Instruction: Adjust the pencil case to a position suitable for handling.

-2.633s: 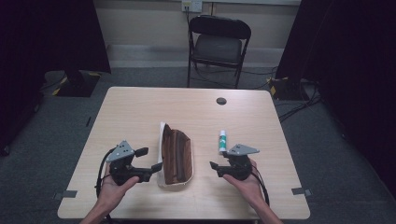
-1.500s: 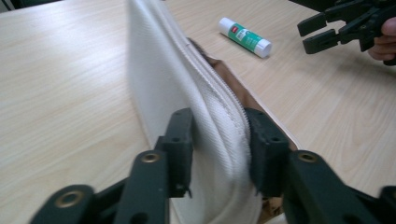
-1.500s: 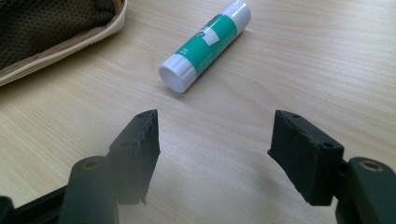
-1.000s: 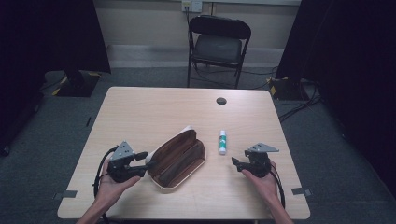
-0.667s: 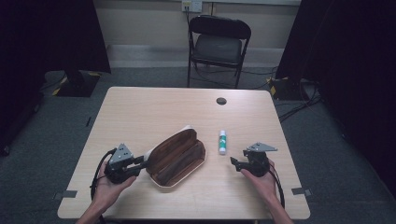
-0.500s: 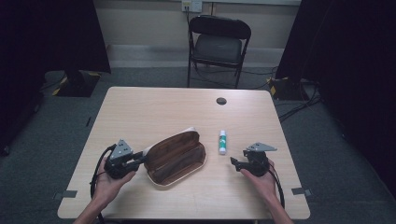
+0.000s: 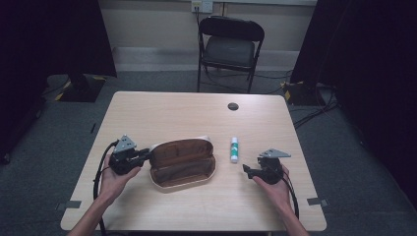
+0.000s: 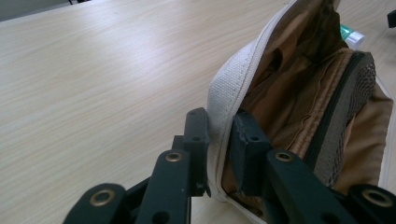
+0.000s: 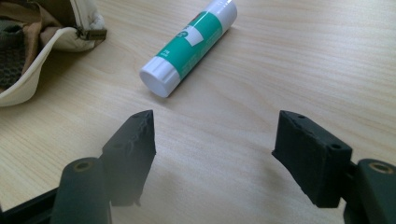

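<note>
On the wooden counter (image 7: 162, 118) the open brown pencil case (image 7: 183, 163) lies mid-front with the left gripper (image 8: 219, 140) pinching its cream zip edge, while the right gripper (image 9: 215, 154), jaws spread and just widened around nothing, faces the glue stick (image 9: 189, 44) not yet packed

The left hand-held gripper (image 8: 219, 149) has its two black jaws closed on the cream edge of an open pouch (image 8: 299, 93), pinching the fabric rim between them. The pouch (brown lining, dark zipper band running along its inside) lies on the pale wooden desk (image 8: 93, 70). A green-and-white stick (image 8: 351, 35) peeks out behind it.
</note>
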Motion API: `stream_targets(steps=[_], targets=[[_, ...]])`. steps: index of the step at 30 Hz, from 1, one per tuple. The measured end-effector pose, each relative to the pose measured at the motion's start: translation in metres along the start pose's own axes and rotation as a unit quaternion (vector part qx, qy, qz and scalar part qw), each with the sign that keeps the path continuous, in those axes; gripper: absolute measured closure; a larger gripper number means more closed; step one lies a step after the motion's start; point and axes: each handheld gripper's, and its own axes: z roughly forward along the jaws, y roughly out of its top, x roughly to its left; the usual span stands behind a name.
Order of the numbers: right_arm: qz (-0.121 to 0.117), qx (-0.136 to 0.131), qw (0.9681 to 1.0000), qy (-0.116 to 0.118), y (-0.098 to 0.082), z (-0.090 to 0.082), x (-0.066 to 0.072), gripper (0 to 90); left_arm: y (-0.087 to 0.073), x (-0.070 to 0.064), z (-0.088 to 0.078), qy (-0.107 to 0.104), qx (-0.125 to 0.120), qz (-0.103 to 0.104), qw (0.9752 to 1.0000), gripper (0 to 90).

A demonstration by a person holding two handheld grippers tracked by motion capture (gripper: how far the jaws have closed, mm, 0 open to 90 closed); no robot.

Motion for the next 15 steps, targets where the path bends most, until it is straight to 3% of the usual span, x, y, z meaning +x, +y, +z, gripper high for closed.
stream_targets(steps=[6,15], targets=[[-0.002,0.002,1.0000,-0.007,0.000,-0.001,0.002,26.4,-0.003,0.002,0.000,-0.017,-0.011,-0.012,0.9997,67.4],[0.006,0.013,0.9999,0.000,0.003,0.001,0.002,27.1,-0.006,0.001,-0.013,-0.014,-0.003,-0.024,0.9996,39.4]])
